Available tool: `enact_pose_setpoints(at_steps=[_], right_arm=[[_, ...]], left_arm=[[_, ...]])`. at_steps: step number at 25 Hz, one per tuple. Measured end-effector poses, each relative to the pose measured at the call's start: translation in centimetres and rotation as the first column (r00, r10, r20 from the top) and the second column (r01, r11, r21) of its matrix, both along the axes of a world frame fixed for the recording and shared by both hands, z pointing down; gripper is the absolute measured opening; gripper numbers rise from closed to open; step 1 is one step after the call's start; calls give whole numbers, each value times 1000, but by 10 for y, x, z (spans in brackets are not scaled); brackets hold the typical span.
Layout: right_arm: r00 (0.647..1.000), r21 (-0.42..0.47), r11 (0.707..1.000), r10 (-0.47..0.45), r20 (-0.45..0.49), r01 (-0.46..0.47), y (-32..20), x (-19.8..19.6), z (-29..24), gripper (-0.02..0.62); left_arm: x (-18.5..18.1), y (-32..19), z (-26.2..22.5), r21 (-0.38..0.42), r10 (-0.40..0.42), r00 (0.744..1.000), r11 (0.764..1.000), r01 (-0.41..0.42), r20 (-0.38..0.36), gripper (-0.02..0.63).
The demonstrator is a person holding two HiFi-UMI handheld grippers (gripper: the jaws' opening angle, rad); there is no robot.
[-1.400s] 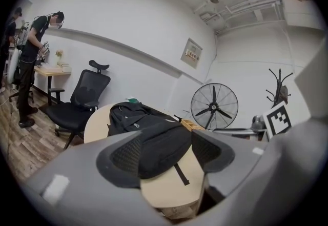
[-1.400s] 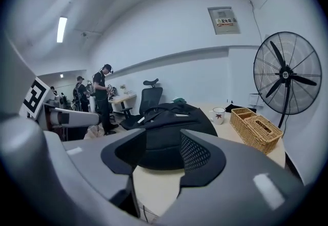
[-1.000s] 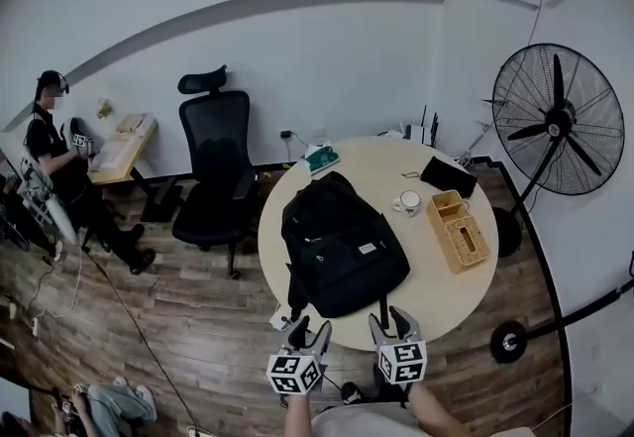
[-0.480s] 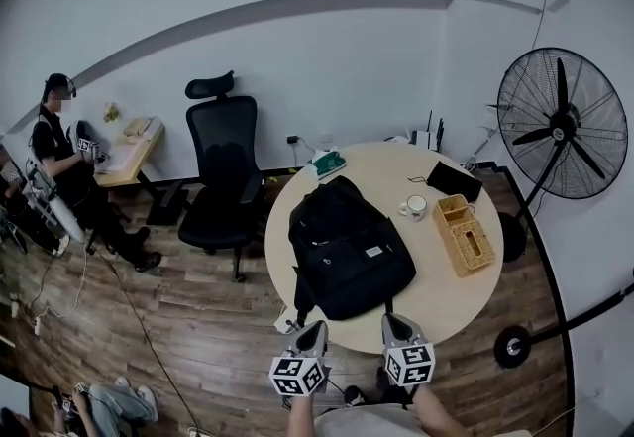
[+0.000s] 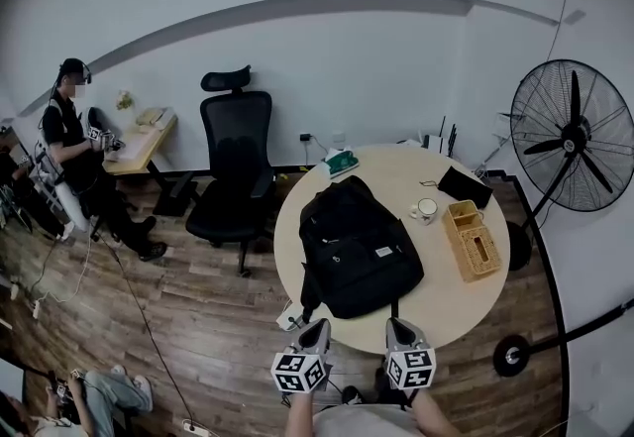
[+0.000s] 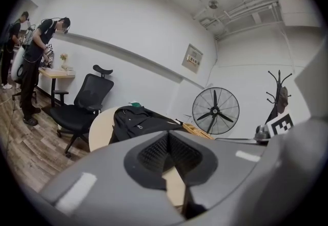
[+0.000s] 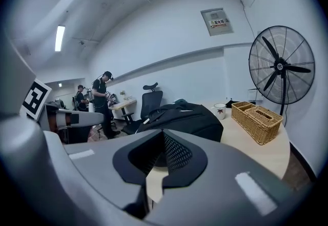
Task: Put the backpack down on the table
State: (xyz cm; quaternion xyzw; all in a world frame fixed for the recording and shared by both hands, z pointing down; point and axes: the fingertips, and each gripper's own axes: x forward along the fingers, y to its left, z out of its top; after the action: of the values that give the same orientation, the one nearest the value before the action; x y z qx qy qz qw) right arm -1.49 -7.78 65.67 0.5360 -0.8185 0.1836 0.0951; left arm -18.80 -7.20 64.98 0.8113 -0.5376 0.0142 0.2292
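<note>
Two grippers sit at the bottom centre of the head view, side by side just below the near rim of the round table [image 5: 441,291]. The left gripper [image 5: 315,328] has its jaws pressed together with nothing between them, as the left gripper view confirms [image 6: 168,135]. The right gripper [image 5: 396,325] likewise has its jaws closed and empty in its own view [image 7: 163,133]. Both stand clear of the load.

The black backpack [image 5: 359,247] lies flat on the tabletop, filling the left half of the table. Its top points toward the upper edge of the frame and its lower end lies near the rim closest to the grippers. Dark straps trail from that lower end to the table's rim. Each gripper view shows the backpack [image 6: 137,120] [image 7: 188,117] resting on the table beyond the closed jaw tips.

Right of the backpack, apart from it, stand a white mug [image 5: 426,209] and a wicker box [image 5: 473,240]. A green item [image 5: 343,163] lies at the far rim. A black office chair [image 5: 236,172] stands left of the table, and a large floor fan [image 5: 575,138] stands at the right edge. At the upper left, a person [image 5: 74,143] stands by a small desk [image 5: 141,140].
</note>
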Motion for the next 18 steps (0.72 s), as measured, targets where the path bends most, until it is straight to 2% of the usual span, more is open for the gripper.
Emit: enact_pose_setpoints(at_steps=[7, 12, 18], right_arm=[[1000, -5, 1000, -5, -8, 5, 5, -6, 1, 1], [1000, -19, 1000, -10, 28, 10, 6, -16, 6, 0], [999, -11, 1000, -4, 39, 5, 8, -9, 0, 0]], left_arm=[[9, 4, 3, -3, 19, 1000, 1000, -19, -11, 57], [1, 7, 3, 1, 6, 1000, 1000, -6, -1, 56], [9, 7, 5, -12, 18, 1000, 1000, -18, -13, 55]])
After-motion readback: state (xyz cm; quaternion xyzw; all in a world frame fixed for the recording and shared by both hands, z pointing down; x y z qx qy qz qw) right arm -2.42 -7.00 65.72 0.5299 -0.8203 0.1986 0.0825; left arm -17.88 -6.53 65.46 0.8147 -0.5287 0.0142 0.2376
